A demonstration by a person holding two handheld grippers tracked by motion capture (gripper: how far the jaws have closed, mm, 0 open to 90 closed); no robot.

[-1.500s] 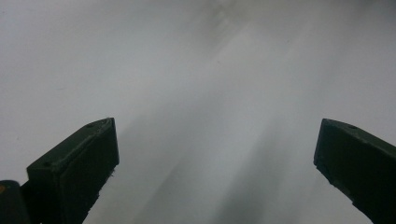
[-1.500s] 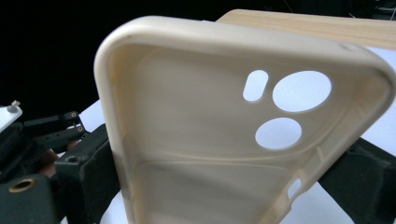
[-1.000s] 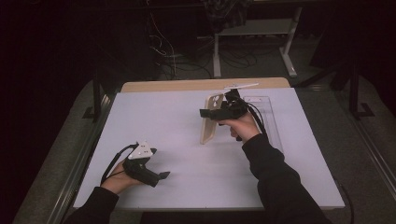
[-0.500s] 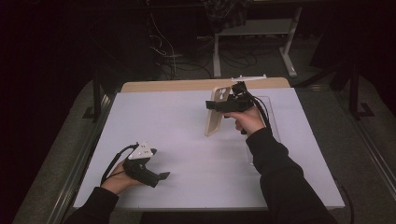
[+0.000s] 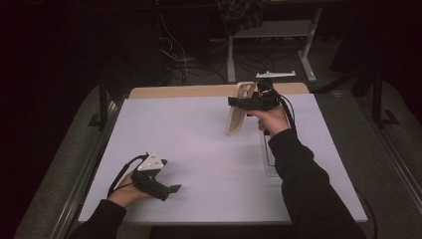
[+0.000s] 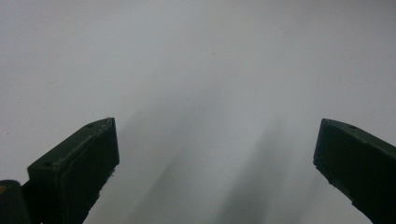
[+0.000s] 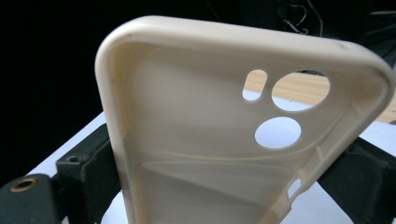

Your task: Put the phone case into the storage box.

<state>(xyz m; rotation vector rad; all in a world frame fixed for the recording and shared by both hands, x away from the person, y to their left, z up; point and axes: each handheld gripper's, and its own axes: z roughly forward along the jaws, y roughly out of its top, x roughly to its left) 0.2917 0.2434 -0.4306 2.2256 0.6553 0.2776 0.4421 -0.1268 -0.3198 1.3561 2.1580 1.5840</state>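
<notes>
While R gripper [image 5: 238, 102] fingers clamp the beige phone case [image 5: 238, 108] upright, L gripper [image 5: 171, 189] fingers gape — resting on table [image 5: 199, 144].

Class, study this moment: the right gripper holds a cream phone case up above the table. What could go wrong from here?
1. The right gripper clamps the phone case by its thin side walls near the camera end; the soft shell might flex and slip out.
2. Most of the case hangs below the grip, so it could swing.
3. The left gripper rests open far away on the table, too far to catch it.

white table top [image 5: 199, 134], wooden strip at far edge [image 5: 179, 91], clear plastic stand [image 5: 269, 158] right side, cables on floor [image 5: 174, 62], metal frame legs [image 5: 308, 59] behind
</notes>
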